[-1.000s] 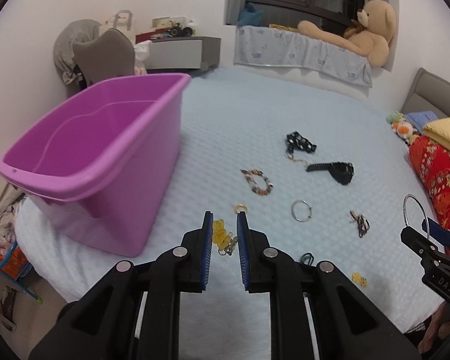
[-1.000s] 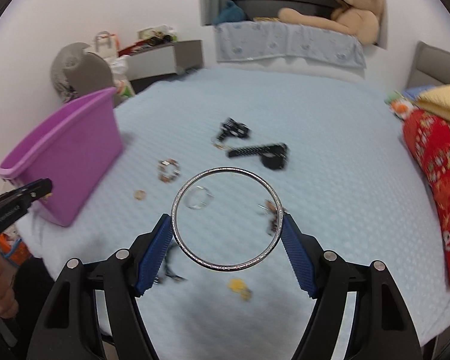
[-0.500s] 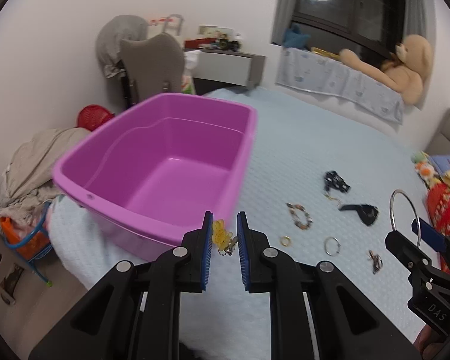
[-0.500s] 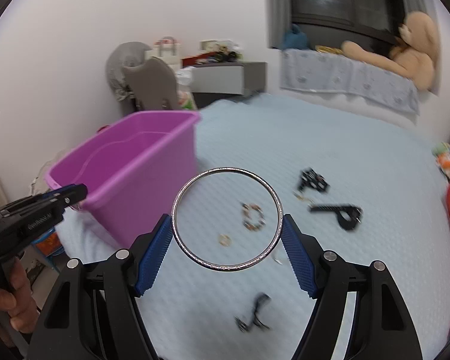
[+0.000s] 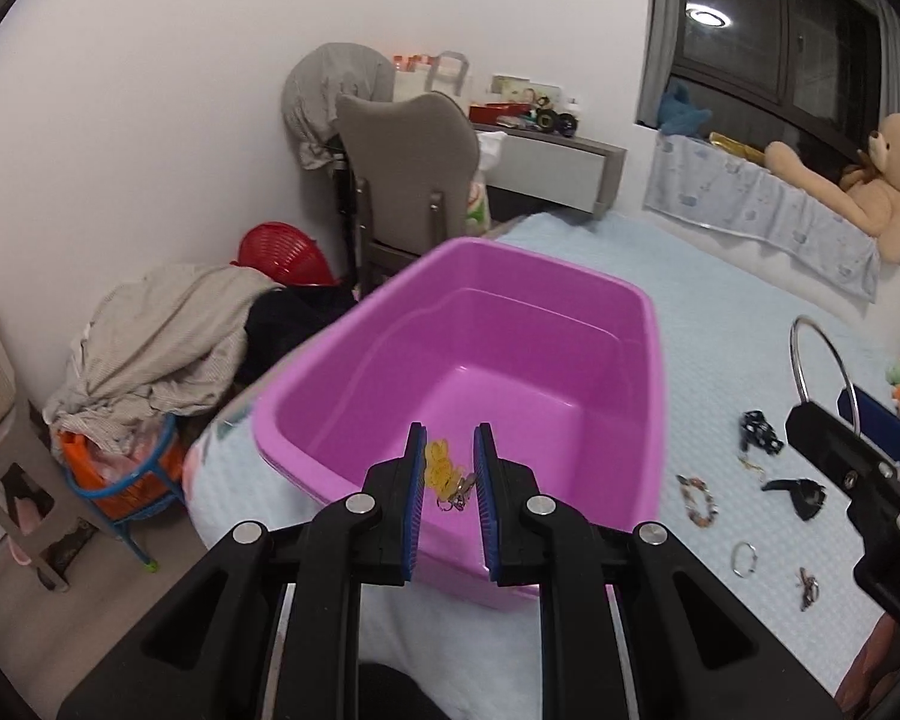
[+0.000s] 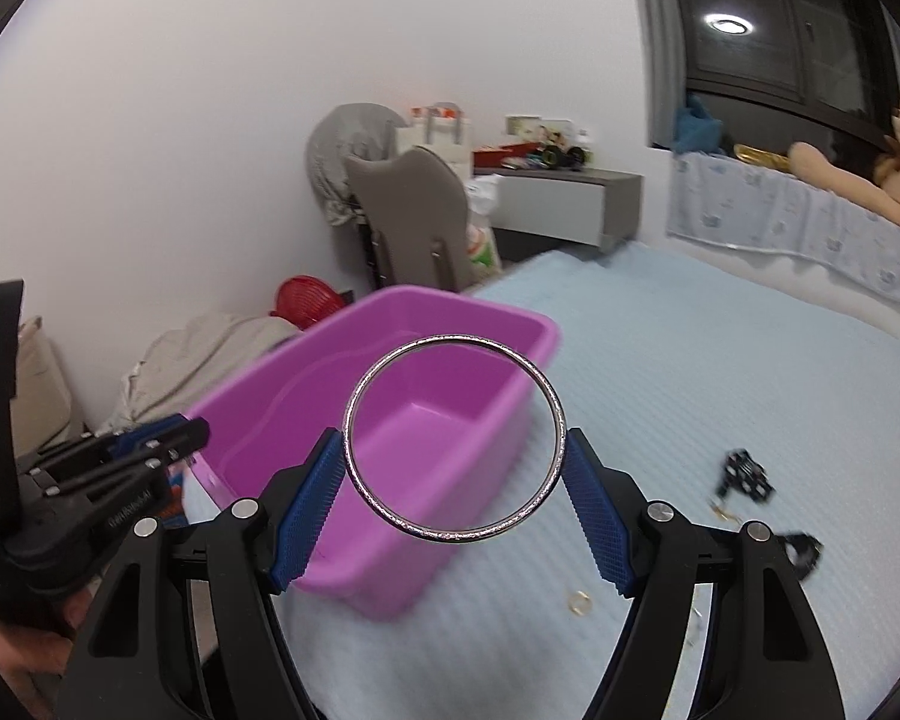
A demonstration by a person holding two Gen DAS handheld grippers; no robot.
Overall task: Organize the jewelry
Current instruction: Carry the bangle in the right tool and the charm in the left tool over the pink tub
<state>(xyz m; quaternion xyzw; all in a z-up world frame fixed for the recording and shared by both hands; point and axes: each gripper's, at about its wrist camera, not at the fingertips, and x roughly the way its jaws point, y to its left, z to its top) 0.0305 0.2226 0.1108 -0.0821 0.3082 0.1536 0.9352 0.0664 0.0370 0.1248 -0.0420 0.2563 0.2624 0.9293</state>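
We see a bedroom with white walls and a bed [image 5: 720, 324] covered in a pale blue quilted spread. Beyond it stand a grey chair [image 5: 408, 168], a desk [image 5: 558, 162] and a heap of laundry [image 5: 162, 336], with a teddy bear [image 5: 858, 186] lying on the window ledge.

A purple plastic tub [image 5: 570, 300] sits on the bed near its edge; its inside looks bare. Our left tool [image 5: 450, 468] hangs over the tub's near rim, clenched on a small yellow bead piece [image 5: 441, 468]. Our right tool [image 6: 453, 480] grips a large silver bangle [image 6: 450, 438] between its blue pads [image 6: 306, 498], held upright in the air in front of the tub. More jewelry lies loose on the spread: a beaded bracelet [image 5: 699, 501], a small silver ring [image 5: 744, 558] and a black watch [image 5: 801, 492].
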